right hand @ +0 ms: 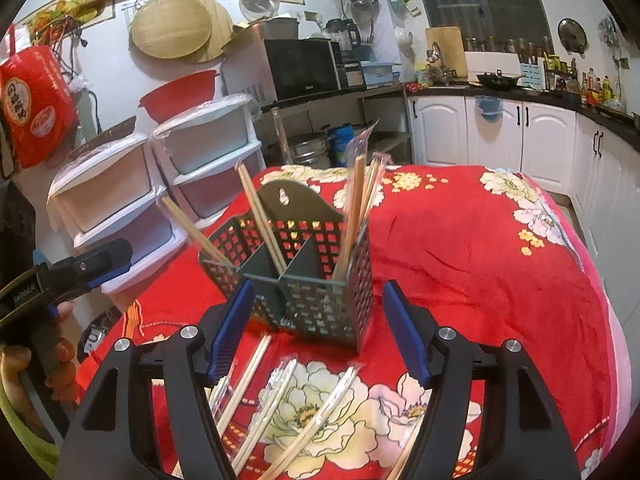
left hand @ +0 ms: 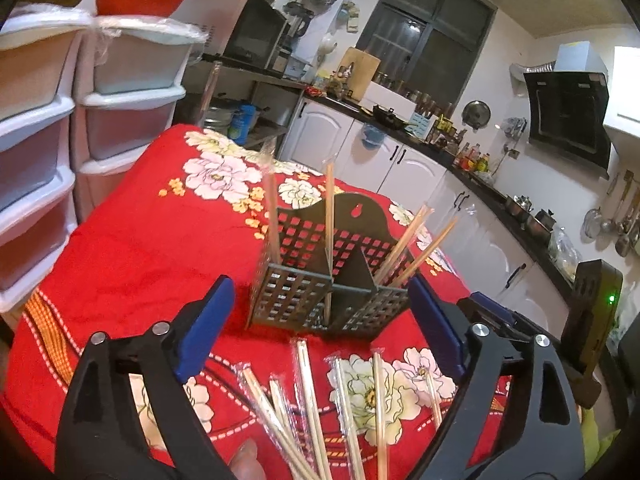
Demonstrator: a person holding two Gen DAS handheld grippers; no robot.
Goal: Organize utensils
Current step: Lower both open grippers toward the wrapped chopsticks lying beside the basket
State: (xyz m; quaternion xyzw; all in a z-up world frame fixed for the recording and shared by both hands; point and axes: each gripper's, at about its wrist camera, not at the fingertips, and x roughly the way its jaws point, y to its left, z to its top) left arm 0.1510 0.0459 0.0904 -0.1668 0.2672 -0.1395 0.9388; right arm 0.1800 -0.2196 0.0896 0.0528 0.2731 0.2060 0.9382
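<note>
At far left, stacked white drawer units [right hand: 120,192] beside the table, a red basin [right hand: 176,98] on top.

Left gripper [left hand: 320,320] spread wide, blue pads [left hand: 206,320] apart, nothing between them; hovering above the red floral cloth [left hand: 120,248], pointed at the near face of the holder. In the right wrist view, seen at the left edge [right hand: 80,268], held by a hand [right hand: 60,344].

At centre, a dark perforated utensil holder [right hand: 320,276] standing upright on the cloth, split into compartments by solid dividers. Wrapped chopsticks upright or leaning inside it: one pair [right hand: 196,232] tilted out to the left, another [right hand: 260,216] leaning from the middle compartment, a bundle [right hand: 356,208] standing in the right compartment.

Just near of the holder, loose wrapped chopsticks [right hand: 280,412] lying fanned on the cloth, below both grippers, touching neither.

Right gripper [right hand: 318,328] also spread, jaws parted with nothing pinched, aimed at the holder's near corner.

Farther right, white cabinets [right hand: 532,132] under a dark counter.
</note>
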